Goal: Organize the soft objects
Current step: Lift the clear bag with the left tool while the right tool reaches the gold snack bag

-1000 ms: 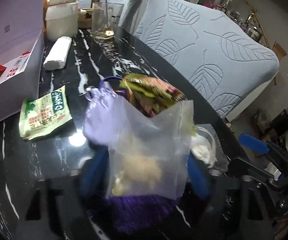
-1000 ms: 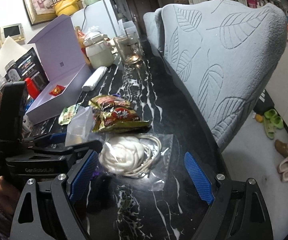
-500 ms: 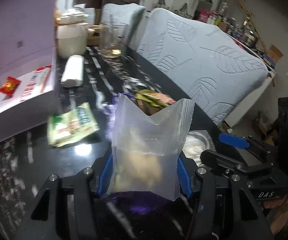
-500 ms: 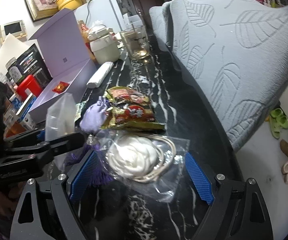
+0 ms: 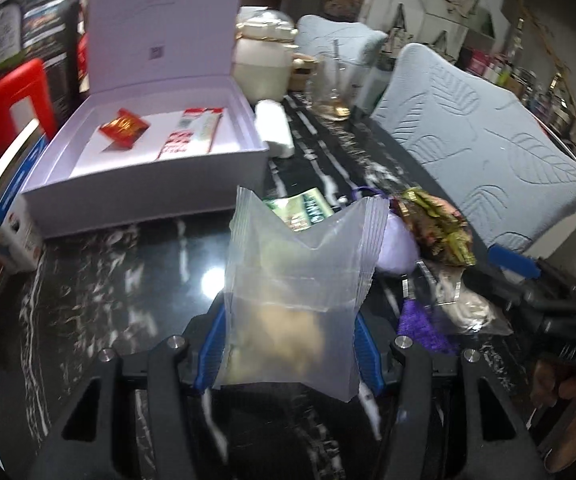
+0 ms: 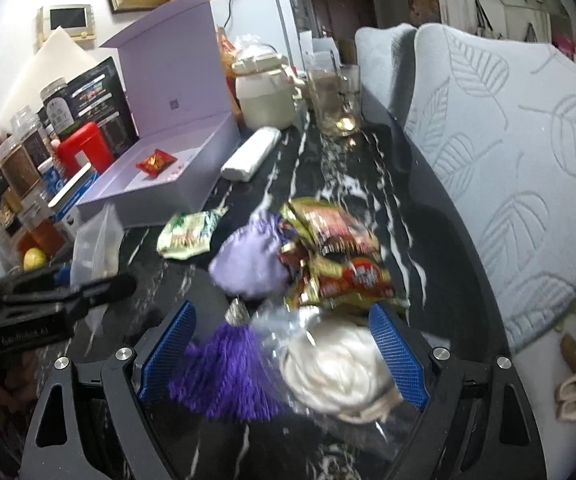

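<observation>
My left gripper [image 5: 288, 344] is shut on a clear plastic bag [image 5: 295, 292] with pale beige contents and holds it above the black marble table [image 5: 120, 280]. The bag also shows in the right wrist view [image 6: 96, 248]. An open lavender box [image 5: 160, 160] lies ahead on the left, holding a red packet [image 5: 124, 130] and a striped packet [image 5: 190, 138]. My right gripper [image 6: 284, 352] is open over a clear bag of white cord [image 6: 335, 364] and a purple tassel [image 6: 228, 372]. A lilac pouch [image 6: 252, 260], red-yellow snack packets [image 6: 335, 256] and a green packet [image 6: 186, 236] lie beyond.
A white roll [image 6: 252, 154], a cream jar [image 6: 264, 96] and a glass [image 6: 333, 104] stand farther along the table. Jars, a red container [image 6: 82, 152] and boxes crowd the left edge. Grey leaf-pattern chairs [image 6: 519, 160] line the right side.
My left gripper has lifted the clear bag and swung left toward the open lavender box. My right gripper has moved forward, over the cord bag and tassel.
</observation>
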Action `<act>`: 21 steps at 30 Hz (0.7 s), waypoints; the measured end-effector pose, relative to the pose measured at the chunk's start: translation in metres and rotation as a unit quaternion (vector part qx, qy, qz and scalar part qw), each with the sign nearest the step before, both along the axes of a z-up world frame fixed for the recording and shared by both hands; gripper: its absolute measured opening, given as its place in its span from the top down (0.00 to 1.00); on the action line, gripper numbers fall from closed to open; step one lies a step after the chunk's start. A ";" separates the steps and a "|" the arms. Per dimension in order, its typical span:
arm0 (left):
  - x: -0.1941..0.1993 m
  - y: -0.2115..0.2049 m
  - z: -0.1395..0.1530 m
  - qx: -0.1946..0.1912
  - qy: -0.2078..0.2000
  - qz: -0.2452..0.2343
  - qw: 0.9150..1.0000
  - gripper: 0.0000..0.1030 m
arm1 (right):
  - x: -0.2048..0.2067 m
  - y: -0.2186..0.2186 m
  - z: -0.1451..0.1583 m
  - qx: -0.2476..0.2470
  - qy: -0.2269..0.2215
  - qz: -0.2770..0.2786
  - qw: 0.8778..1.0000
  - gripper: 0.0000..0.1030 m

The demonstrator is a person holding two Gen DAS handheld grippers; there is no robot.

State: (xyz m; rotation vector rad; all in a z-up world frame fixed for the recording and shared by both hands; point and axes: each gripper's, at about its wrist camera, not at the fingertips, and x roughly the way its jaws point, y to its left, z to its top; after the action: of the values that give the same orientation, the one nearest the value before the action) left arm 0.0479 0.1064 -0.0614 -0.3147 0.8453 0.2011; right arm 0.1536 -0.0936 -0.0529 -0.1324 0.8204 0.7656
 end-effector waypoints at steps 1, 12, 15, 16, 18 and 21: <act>-0.001 0.003 -0.002 -0.006 0.003 0.001 1.000 0.46 | 0.003 0.001 0.001 0.002 -0.001 -0.003 1.000 0.13; 0.019 0.006 -0.022 -0.019 0.026 -0.001 0.999 0.46 | 0.033 0.007 -0.003 -0.022 -0.015 -0.039 0.999 0.13; 0.024 0.010 -0.026 -0.016 0.030 0.001 0.999 0.46 | 0.042 0.007 -0.006 -0.027 -0.011 -0.045 0.999 0.13; 0.025 0.010 -0.027 -0.014 0.031 0.001 0.999 0.46 | 0.046 0.007 -0.008 -0.028 -0.007 -0.046 0.999 0.13; 0.026 0.010 -0.027 -0.009 0.029 0.001 1.000 0.46 | 0.053 0.009 -0.013 -0.033 0.002 -0.045 0.998 0.13; 0.028 0.011 -0.028 -0.005 0.028 0.003 1.000 0.46 | 0.065 0.010 -0.019 -0.026 0.022 -0.044 0.998 0.13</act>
State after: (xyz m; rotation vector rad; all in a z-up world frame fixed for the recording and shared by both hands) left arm 0.0760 0.1171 -0.0895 -0.3223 0.9017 0.2126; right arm 0.2191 -0.0834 -0.0719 -0.1246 0.8827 0.6658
